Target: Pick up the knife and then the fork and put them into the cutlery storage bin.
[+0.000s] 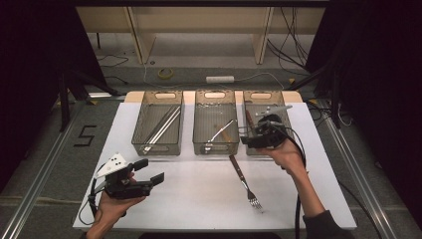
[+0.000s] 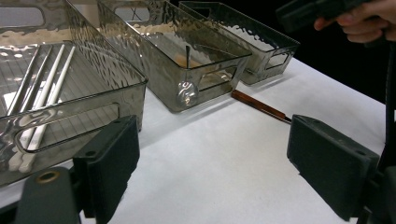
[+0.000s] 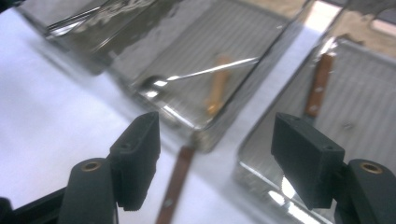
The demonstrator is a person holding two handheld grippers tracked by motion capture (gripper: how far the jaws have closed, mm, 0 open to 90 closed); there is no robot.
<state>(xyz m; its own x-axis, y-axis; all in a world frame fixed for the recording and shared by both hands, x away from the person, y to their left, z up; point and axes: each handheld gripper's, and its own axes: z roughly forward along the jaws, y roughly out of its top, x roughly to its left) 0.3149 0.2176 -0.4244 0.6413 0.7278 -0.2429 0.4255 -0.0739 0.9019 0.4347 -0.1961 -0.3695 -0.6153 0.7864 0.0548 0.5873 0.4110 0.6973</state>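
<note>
Your right claw point(image 1: 251, 137) hangs over the near end of the right-hand bin point(image 1: 287, 110), jaws spread with nothing between them; in the right gripper view the pads stand wide apart above the gap between the middle bin point(image 3: 196, 70) and the right one. A brown-handled utensil point(image 3: 317, 88) already lies in that right bin. The piece left out is the fork point(image 1: 243, 178), flat on the white worktop point(image 1: 199, 199) just in front of the middle bin point(image 1: 215, 122). Its brown handle points back toward the bins and its tines point toward you and a little to the right, so the long axis runs nearly front to back with a slight slant. From your right claw the fork lies toward you and slightly left, with the handle end the closer part; you can see that handle point(image 3: 175, 186) running down between your own jaws in the right gripper view. Your left claw point(image 1: 149, 172) rests low at the near left of the worktop, also spread and empty, well apart from the fork, though its camera catches the handle point(image 2: 259, 105) across the sheet. The right hand looks the nearer one for the pickup, with the jaws set across the handle.
</note>
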